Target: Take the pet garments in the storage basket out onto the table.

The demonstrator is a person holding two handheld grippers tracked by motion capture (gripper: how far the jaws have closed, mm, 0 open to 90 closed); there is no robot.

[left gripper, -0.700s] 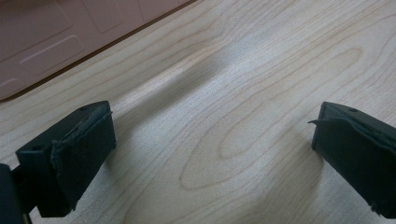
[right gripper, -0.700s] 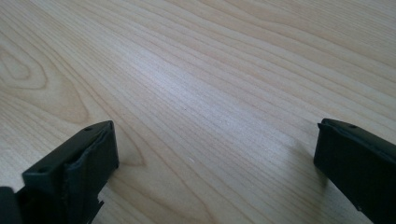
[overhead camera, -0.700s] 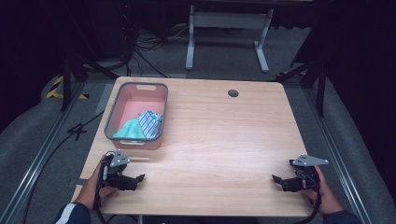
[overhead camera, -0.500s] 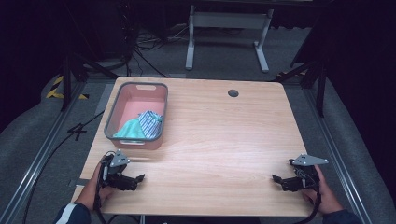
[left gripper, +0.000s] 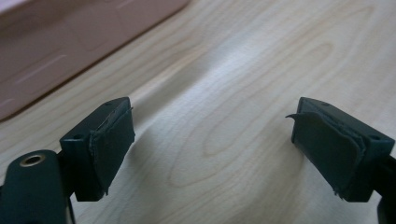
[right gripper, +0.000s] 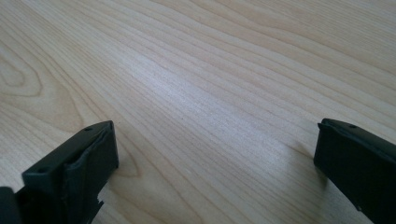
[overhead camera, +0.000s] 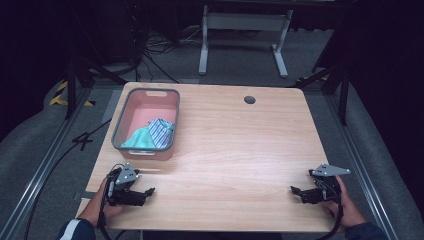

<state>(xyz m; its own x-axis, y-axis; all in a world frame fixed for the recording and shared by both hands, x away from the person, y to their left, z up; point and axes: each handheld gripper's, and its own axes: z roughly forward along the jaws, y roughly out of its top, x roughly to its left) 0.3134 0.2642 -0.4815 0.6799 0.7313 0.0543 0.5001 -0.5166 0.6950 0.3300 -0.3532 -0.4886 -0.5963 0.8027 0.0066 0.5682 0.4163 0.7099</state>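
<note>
A: High view first. Left claw [overhead camera: 149, 190] low on the near left of the tabletop [overhead camera: 240, 150], jaws apart, nothing between them. Right claw [overhead camera: 295, 190] at the near right, jaws apart too, empty.

B: The things?

A: Pink bin [overhead camera: 121, 125] at the far left of the tabletop, just ahead of the left claw. Folded cloths [overhead camera: 152, 134] lie in its near end, one teal, one striped. Well apart from the right claw.

B: Poses?

A: Both hands come in from the bottom edge, each claw lying about level and pointing inward toward the other.

B: Left claw view?

A: Pads [left gripper: 112, 140] wide apart over bare wood, bin wall [left gripper: 70, 51] at top left, close by.

B: Right claw view?

A: Jaws wide, bare wood grain [right gripper: 210, 93] between them, nothing gripped.

B: Risks?

A: My guess: the left claw is near the bin, so a level reach could knock the wall and shove the bin. It has to lift over the rim first. The cloths overlap, so a grab may drag both or unfold one.
</note>
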